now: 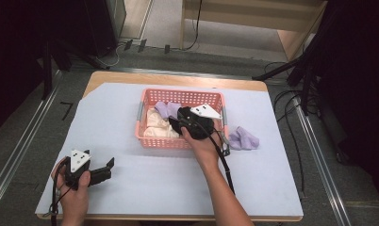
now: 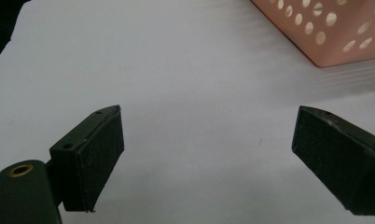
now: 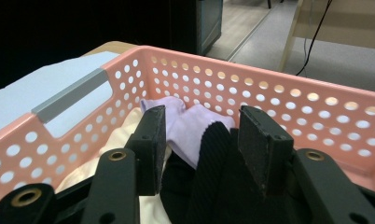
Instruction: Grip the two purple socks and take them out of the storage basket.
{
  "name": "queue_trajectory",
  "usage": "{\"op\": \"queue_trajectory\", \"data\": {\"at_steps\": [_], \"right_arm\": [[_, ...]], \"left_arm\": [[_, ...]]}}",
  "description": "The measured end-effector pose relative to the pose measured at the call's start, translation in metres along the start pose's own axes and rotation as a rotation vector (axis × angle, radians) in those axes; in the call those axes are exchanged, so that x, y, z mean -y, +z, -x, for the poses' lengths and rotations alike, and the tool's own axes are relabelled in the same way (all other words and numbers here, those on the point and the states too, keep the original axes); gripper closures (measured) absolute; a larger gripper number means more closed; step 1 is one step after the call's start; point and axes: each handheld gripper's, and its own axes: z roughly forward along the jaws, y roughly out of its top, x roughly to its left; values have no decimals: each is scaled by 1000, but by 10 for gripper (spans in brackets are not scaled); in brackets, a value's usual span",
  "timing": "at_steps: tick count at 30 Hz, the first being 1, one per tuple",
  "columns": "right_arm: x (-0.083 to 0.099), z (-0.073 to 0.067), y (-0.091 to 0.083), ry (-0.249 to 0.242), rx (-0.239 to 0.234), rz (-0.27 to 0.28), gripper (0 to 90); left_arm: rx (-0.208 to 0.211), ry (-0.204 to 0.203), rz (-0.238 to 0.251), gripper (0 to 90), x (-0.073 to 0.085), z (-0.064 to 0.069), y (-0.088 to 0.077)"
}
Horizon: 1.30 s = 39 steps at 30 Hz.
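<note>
My right tongs (image 3: 202, 140) are positioned inside the pink perforated basket (image 1: 150, 96), which stands at the middle of the white-covered tabletop (image 1: 121, 113). In the right gripper view, the 2 jaws stand partly apart with a black ribbed sock (image 3: 213, 154) rising between them. Whether the pads press on this sock I cannot tell; the fabric fills most of the gap but the contact faces are not clearly seen. In the high view, my right hand (image 1: 204, 143) reaches over the near wall of the basket, and the right tongs (image 1: 180, 123) sit above the basket's right half.

Basket contents, as seen in the right gripper view:
- a lavender sock (image 3: 185, 119) lying just beyond the black ribbed sock, toward the far wall
- a cream-coloured garment (image 3: 115, 140) at the left, beside the left jaw and under the black fabric

The basket carries a grey handle strip (image 3: 69, 100) on its side wall.

A 2nd lavender sock (image 1: 244, 139) lies on the tabletop just outside the basket's right wall.

My left tongs (image 1: 102, 172) rest low near the tabletop's near left corner, well apart from the basket, held in my left hand (image 1: 74, 188). In the left gripper view, the left tongs (image 2: 206, 158) are released: the jaws stand wide apart with bare white surface between them, and 1 corner of the basket (image 2: 325, 42) appears at upper right
</note>
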Motion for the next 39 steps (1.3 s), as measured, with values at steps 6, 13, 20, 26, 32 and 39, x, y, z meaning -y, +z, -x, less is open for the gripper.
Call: {"op": "queue_trajectory", "data": {"at_steps": [6, 13, 20, 26, 32, 39], "right_arm": [[-8, -7, 16, 9, -21, -32, 534], [-17, -9, 33, 57, -8, -113, 521], [-24, -18, 57, 75, -62, -320, 574], [-29, -23, 71, 92, -65, -419, 603], [-35, -22, 85, 156, -38, -514, 601], [-40, -23, 97, 86, 25, -472, 564]], "left_arm": [[2, -7, -2, 97, 0, 0, 0], [4, -10, -3, 97, 0, -1, 0], [7, -16, 0, 97, 0, -1, 0], [8, -17, 1, 97, 0, -1, 0], [15, -20, 5, 97, 0, -2, 0], [16, -17, 3, 98, 0, -2, 0]]}}
